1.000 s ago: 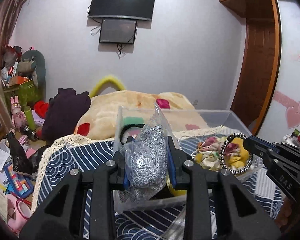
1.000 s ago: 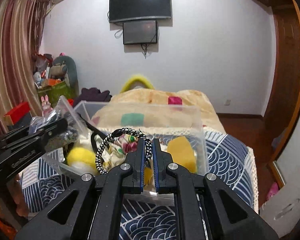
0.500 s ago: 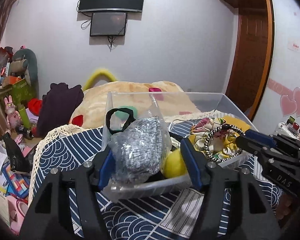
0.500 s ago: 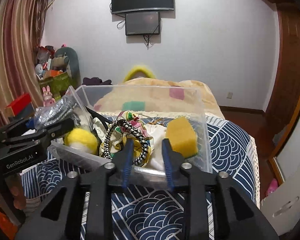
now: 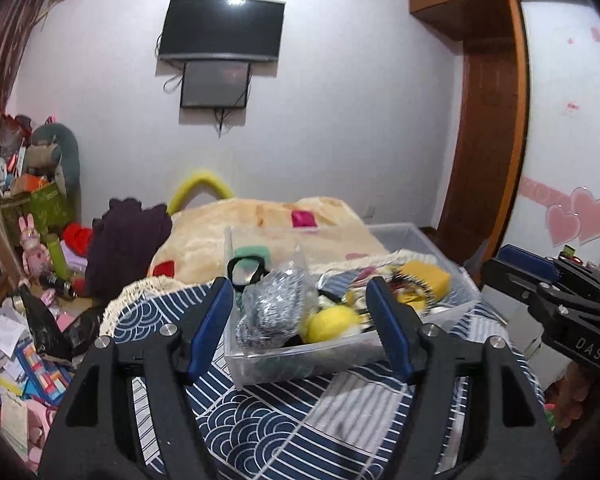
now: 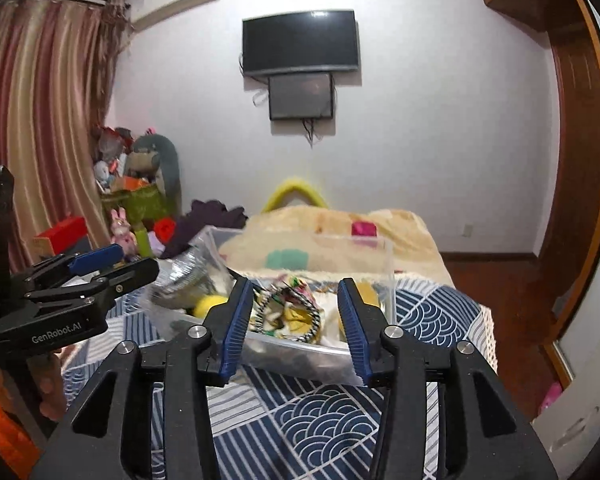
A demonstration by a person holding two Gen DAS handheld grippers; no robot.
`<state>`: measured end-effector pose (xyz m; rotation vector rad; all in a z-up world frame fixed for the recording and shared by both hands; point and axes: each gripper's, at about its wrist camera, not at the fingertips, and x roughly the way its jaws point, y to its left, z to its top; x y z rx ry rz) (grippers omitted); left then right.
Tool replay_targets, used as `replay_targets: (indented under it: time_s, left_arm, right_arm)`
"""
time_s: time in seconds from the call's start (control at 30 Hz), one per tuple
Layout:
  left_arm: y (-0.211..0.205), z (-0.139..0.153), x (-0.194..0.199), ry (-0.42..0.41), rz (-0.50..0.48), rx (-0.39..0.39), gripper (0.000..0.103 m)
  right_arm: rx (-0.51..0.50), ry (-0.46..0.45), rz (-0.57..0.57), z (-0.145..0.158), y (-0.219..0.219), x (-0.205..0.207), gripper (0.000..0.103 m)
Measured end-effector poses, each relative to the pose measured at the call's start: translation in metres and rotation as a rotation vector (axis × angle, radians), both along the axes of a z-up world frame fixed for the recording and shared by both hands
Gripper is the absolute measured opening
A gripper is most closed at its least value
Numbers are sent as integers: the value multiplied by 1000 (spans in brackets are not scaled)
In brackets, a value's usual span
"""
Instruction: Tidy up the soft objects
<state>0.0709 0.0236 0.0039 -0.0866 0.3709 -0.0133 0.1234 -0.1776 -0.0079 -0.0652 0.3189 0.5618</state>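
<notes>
A clear plastic bin (image 5: 300,354) (image 6: 388,264) stands on the blue patterned bed cover. In it lie a silver scrubber in a clear bag (image 5: 274,308) (image 6: 180,280), a yellow ball (image 5: 330,328) (image 6: 208,304), a yellow sponge (image 5: 426,276), a flowered cloth with a black-and-white cord ring (image 6: 290,314) and a black hair band (image 5: 246,266). My left gripper (image 5: 302,328) is open and empty, just in front of the bin. My right gripper (image 6: 296,320) is open and empty, in front of the bin's right part.
A cream blanket (image 5: 268,228) covers the bed behind the bin. A dark garment (image 5: 128,244) lies at the bed's left. Toys, boxes and papers crowd the floor at left (image 5: 24,320). A wooden door (image 5: 488,120) and a wardrobe stand at right.
My left gripper opened and let the bagged scrubber drop into the bin. My right gripper opened and released the cord ring onto the cloth. Both have pulled back from the bin.
</notes>
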Motion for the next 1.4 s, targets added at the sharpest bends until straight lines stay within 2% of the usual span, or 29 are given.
replay_targets:
  time_s: [0.07,0.17,0.23,0.27,0.4,0.5,0.8,1.4]
  left_arm:
    - [-2,9,-12,-22,-8,7,69]
    - [-5,18,-28,-49,-14,12,76]
    - [-6,22,-36,-67,-17,15,80]
    - [-7,24,-41,-75,-18,17,81]
    - [-13,27,-56,-96,-20,15,94]
    - [-17,25,-63,-108,-13,31,100]
    - [-27,19,-69,-121,-12,60,103]
    - [-20,16,-67,-109,-3,24,103]
  right_arm:
    - [16,-21,5,5,-3,-9,50]
    - [34,-41,11,9,-7,-20,53]
    - [46,-51,14,12,-9,-24,64]
    - [50,-57,11,12,-10,-26,67]
    - [65,-87,-1,14,-13,-35,77]
    - [77,-90,-5,13,-13,-36,82]
    - [83,-69,-5,5,-15,-38,82]
    - [67,-65,-2,2,-13,-42,82]
